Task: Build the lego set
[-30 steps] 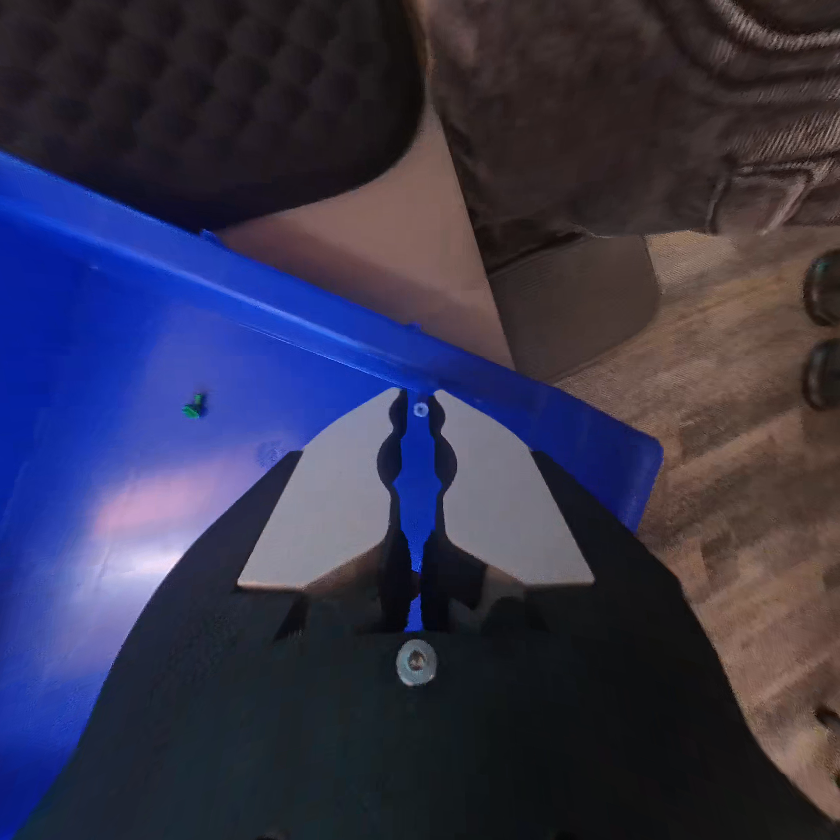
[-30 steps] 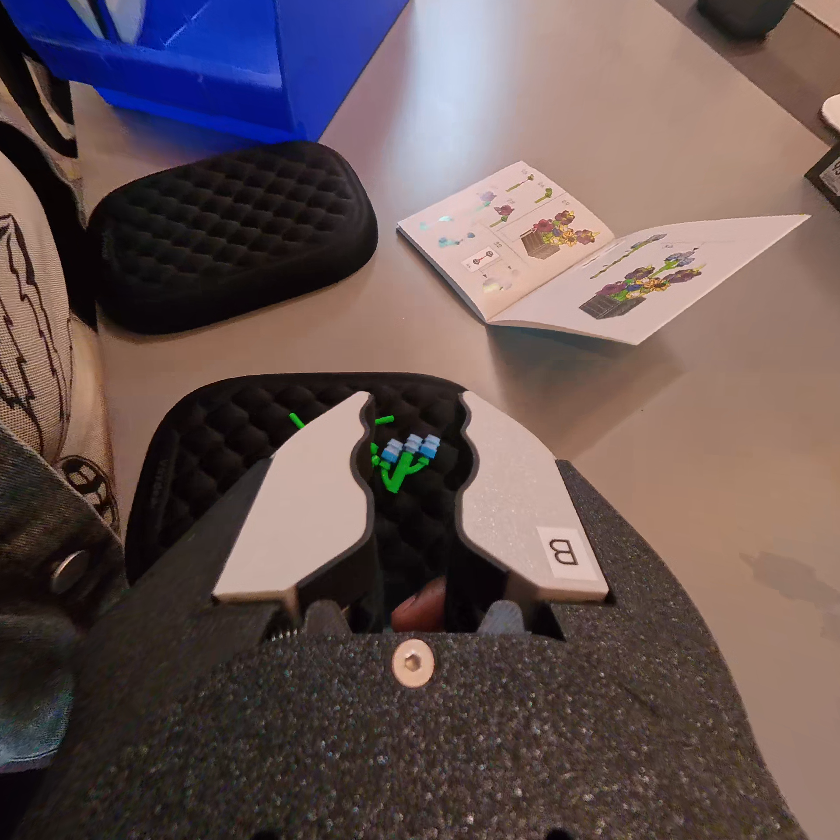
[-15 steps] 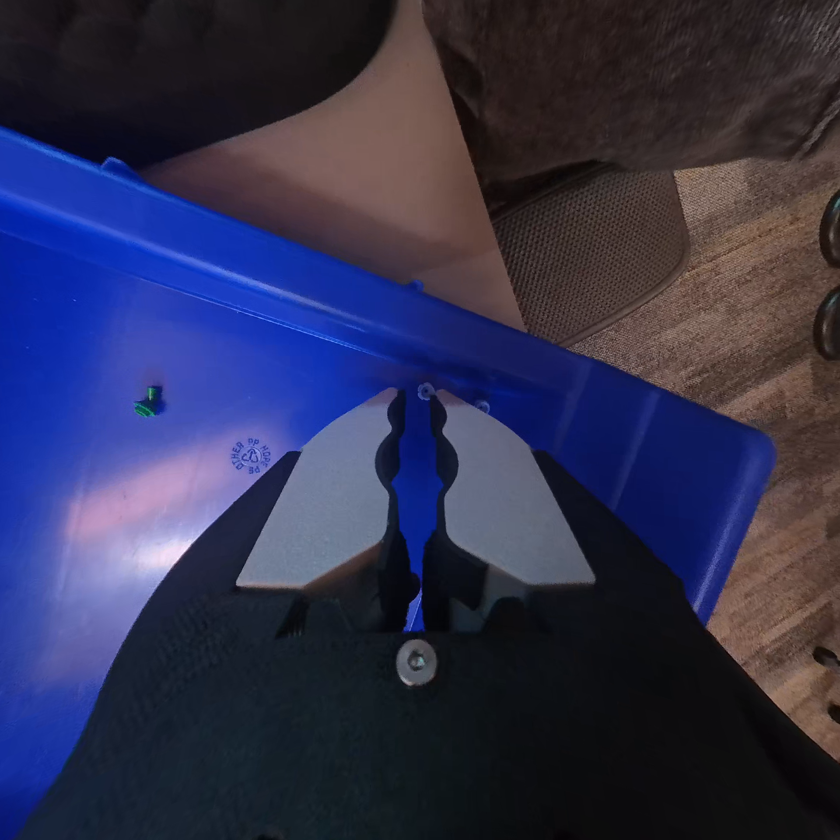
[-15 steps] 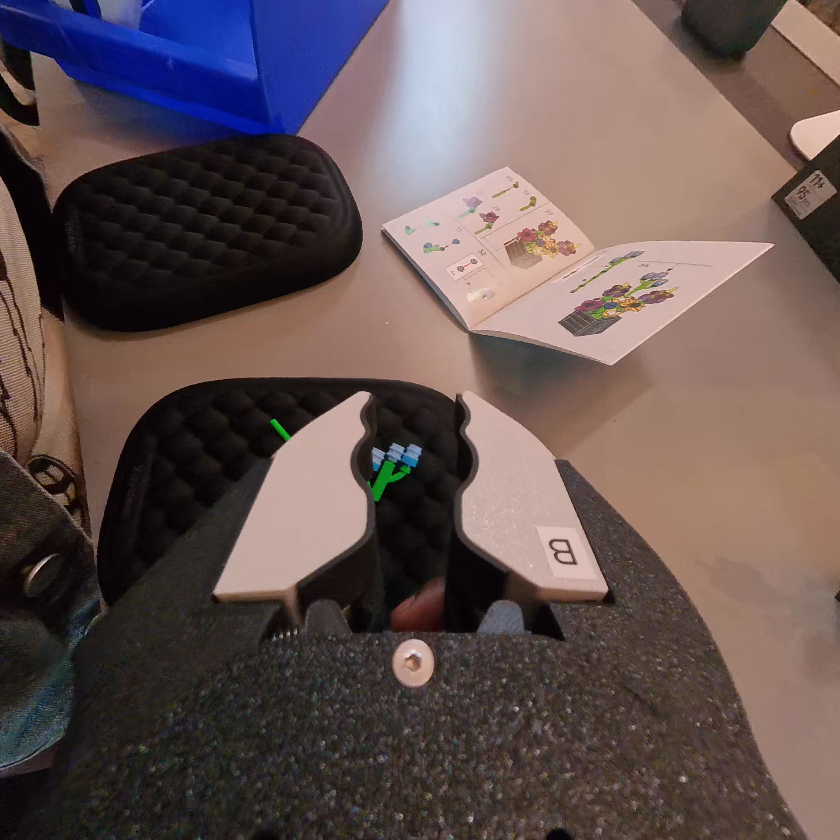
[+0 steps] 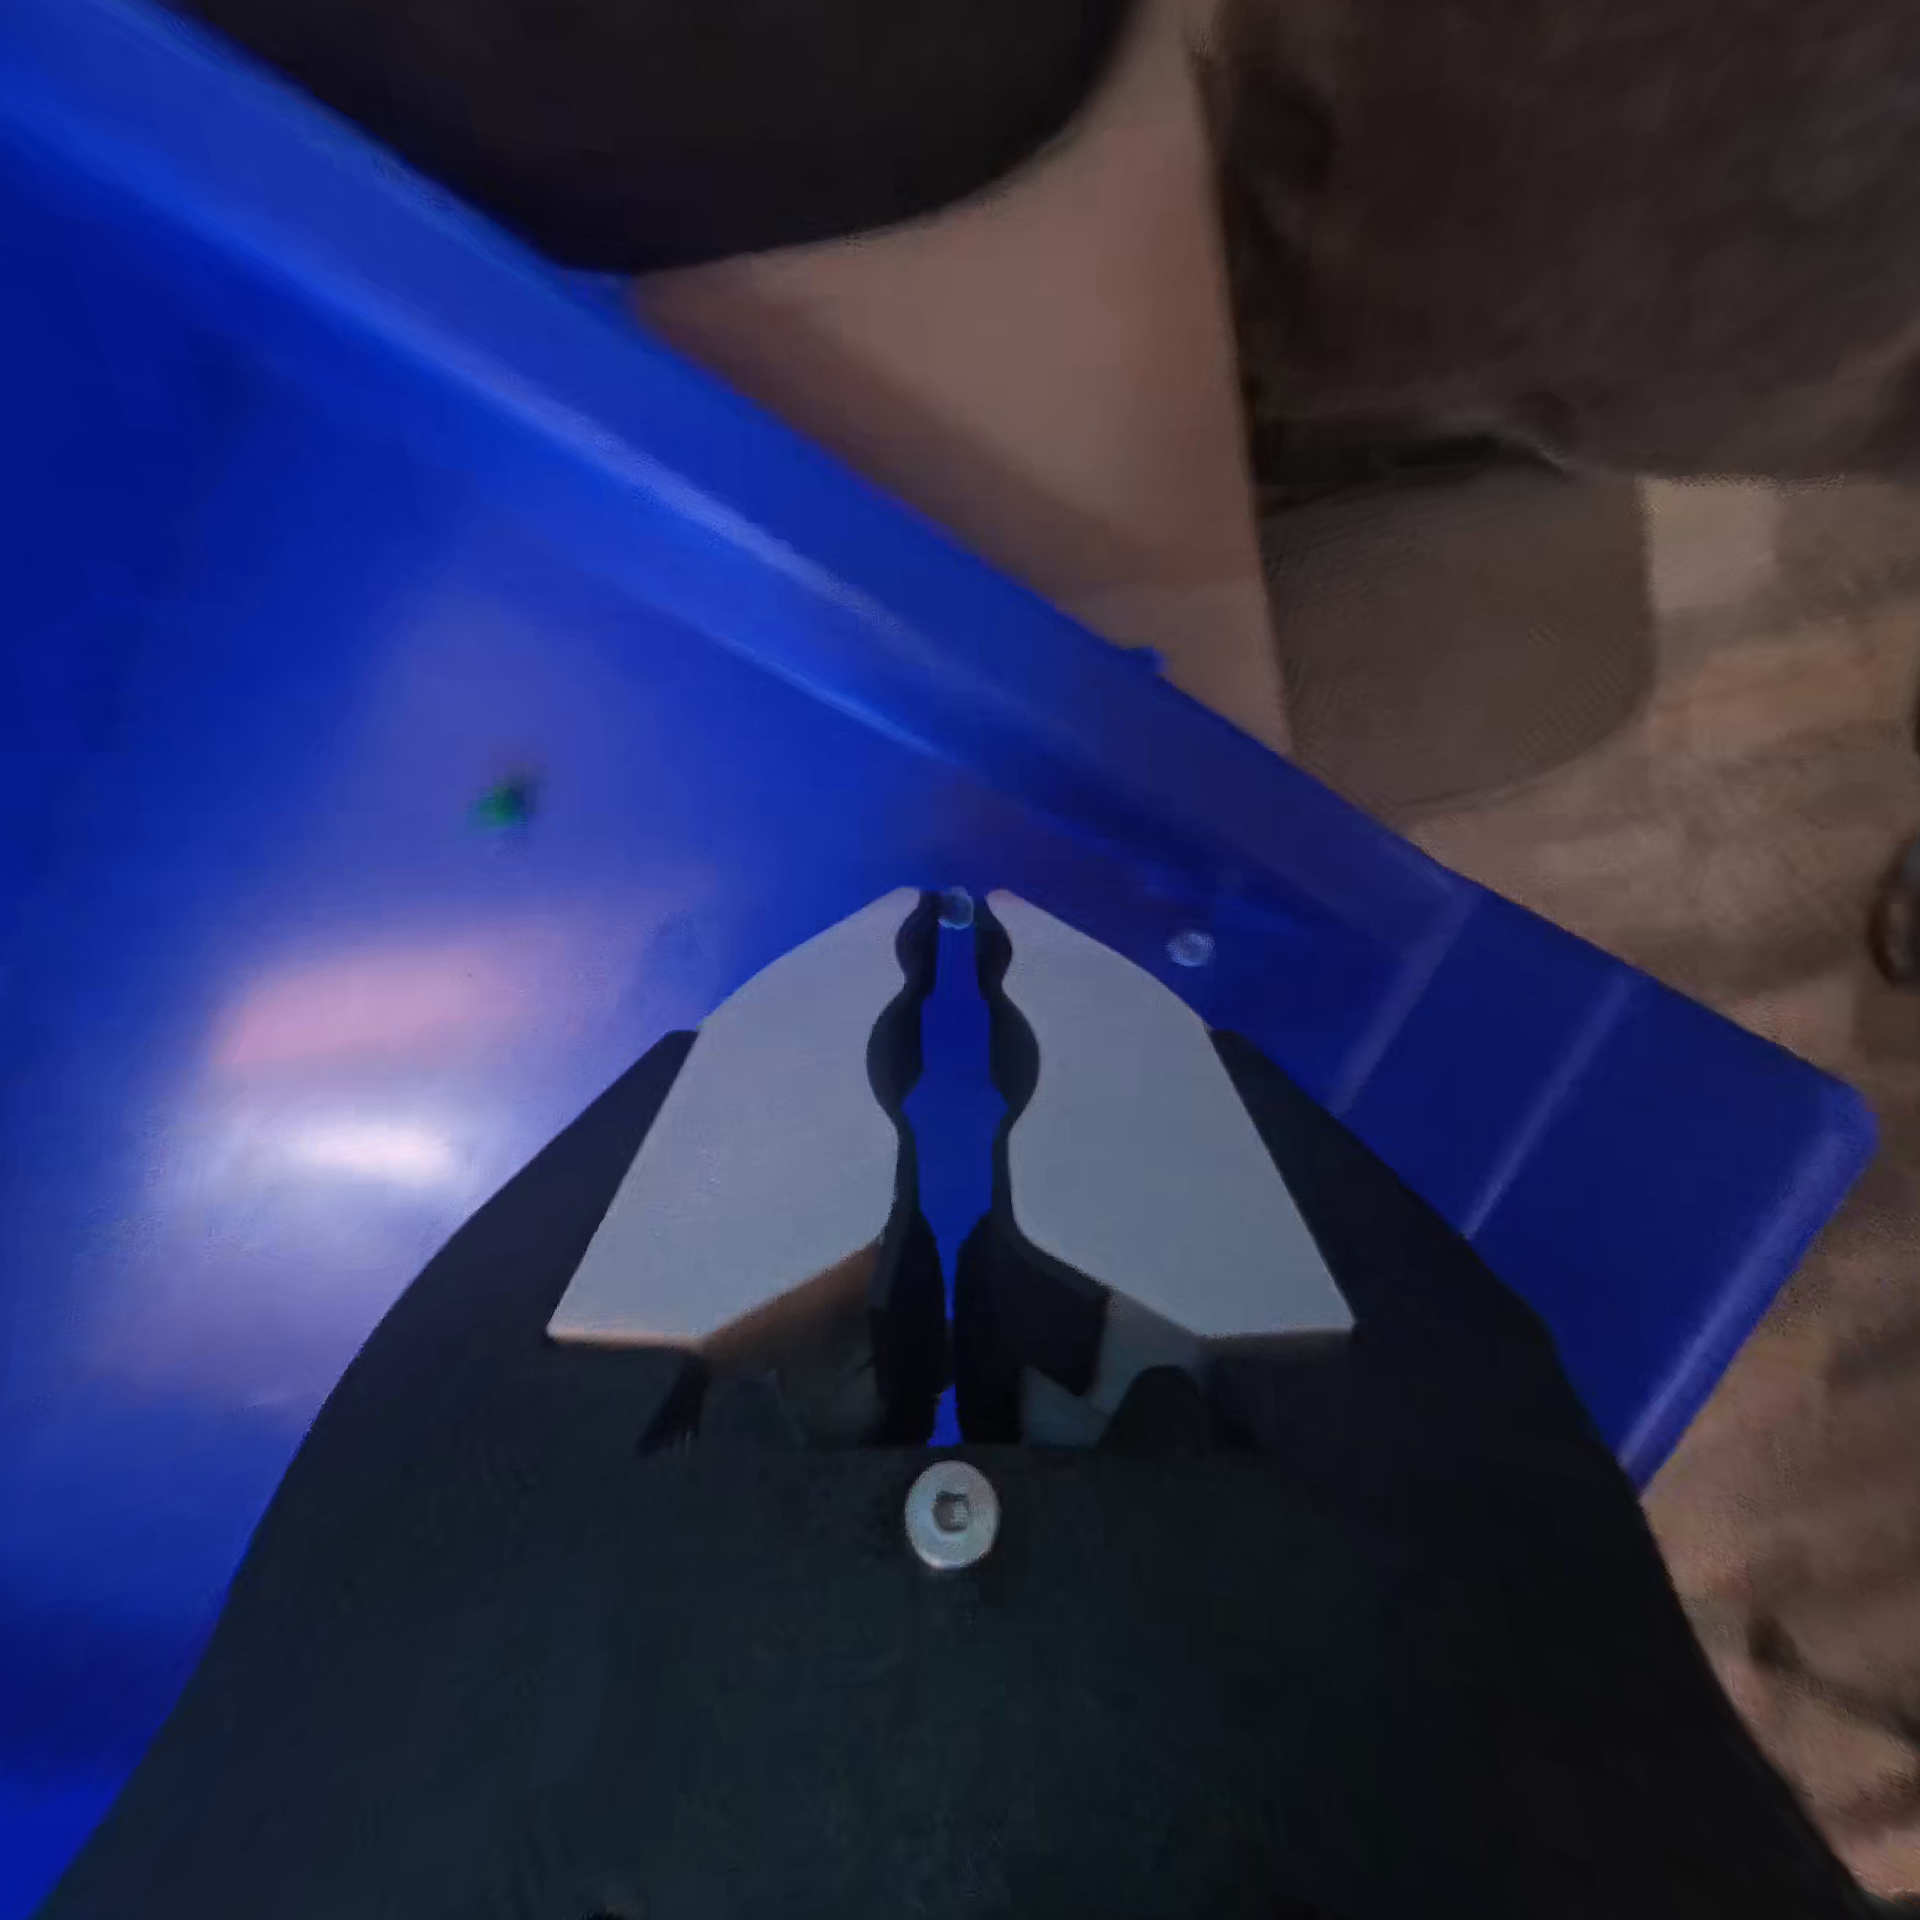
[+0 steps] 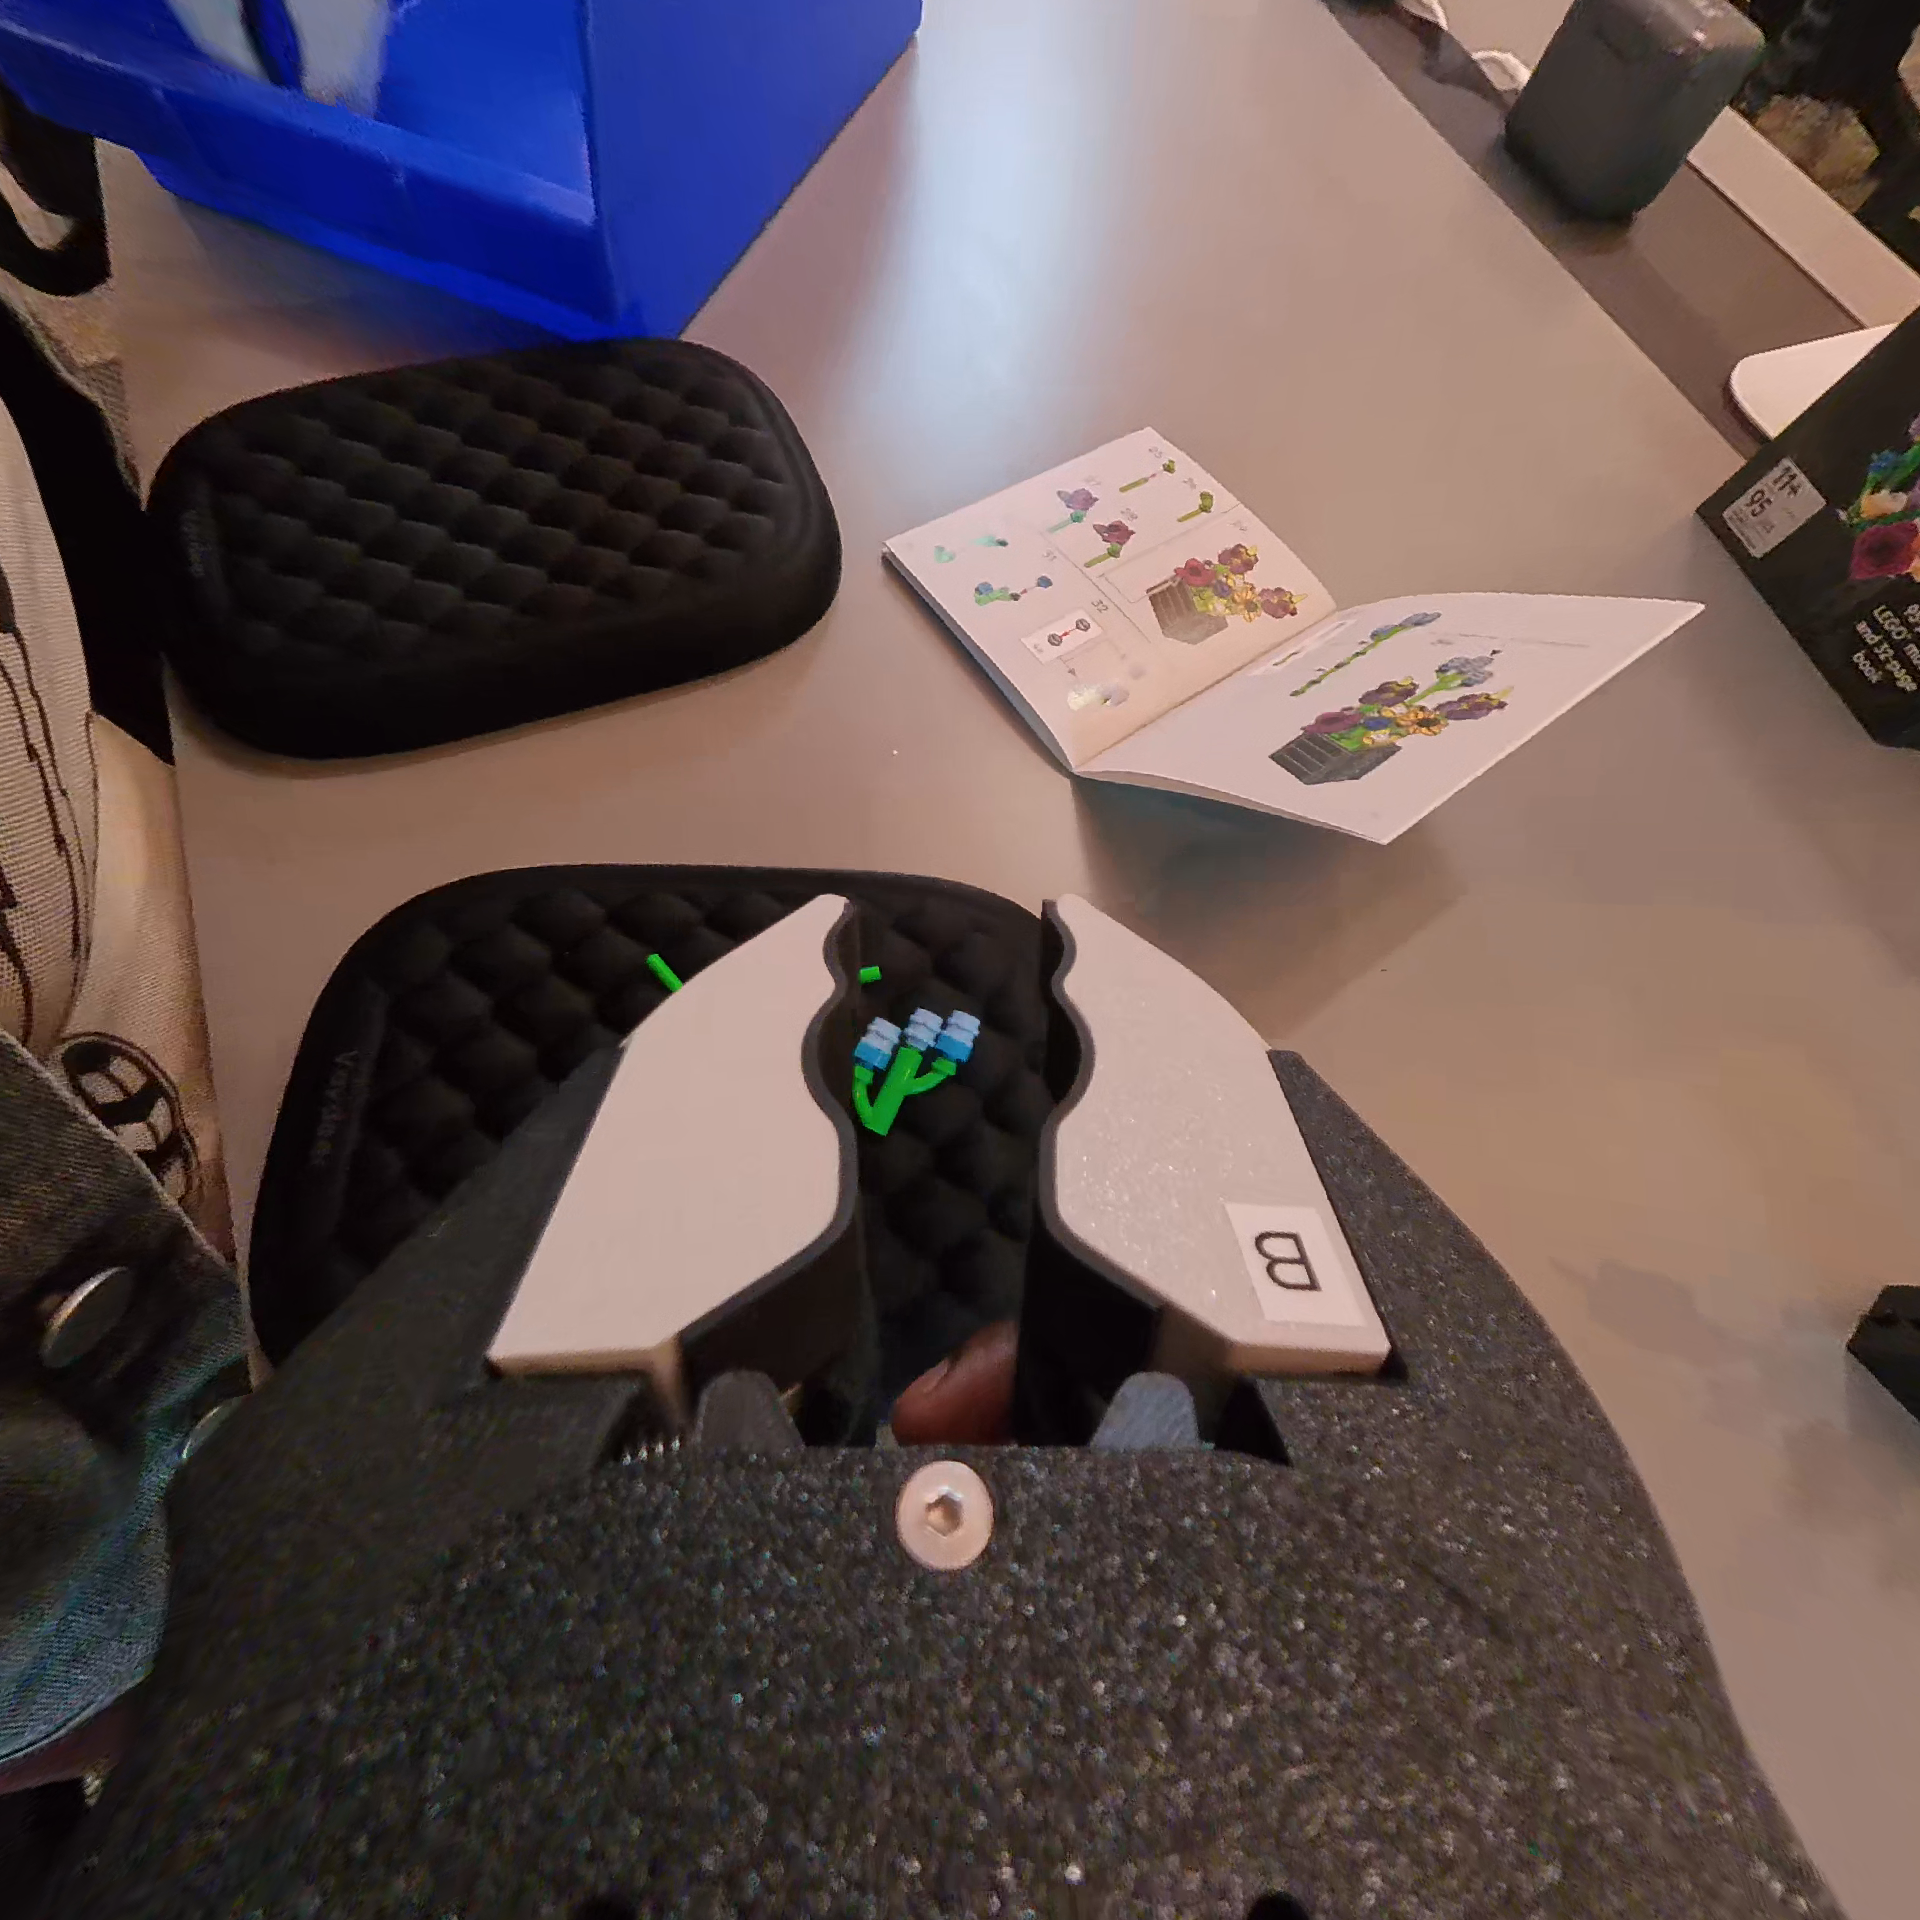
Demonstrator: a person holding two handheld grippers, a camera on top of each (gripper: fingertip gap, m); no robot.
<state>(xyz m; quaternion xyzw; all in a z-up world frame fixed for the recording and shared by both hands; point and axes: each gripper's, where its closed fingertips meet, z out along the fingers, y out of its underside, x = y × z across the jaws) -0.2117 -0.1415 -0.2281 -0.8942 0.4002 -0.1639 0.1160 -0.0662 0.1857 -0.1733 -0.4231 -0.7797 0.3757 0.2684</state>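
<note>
Grey table (image 6: 1195, 260): left gripper (image 5: 954, 909) pinched tiny pale-blue stud (image 5: 956, 907) w/ jaw tips inside blue bin (image 5: 312, 520), slip risk; right gripper (image 6: 945, 914) hung released over flower stem (image 6: 909, 1065).

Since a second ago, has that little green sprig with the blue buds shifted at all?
No. The sprig lies at the same spot on the black dimpled pad, just below the same loose green bit.
</note>
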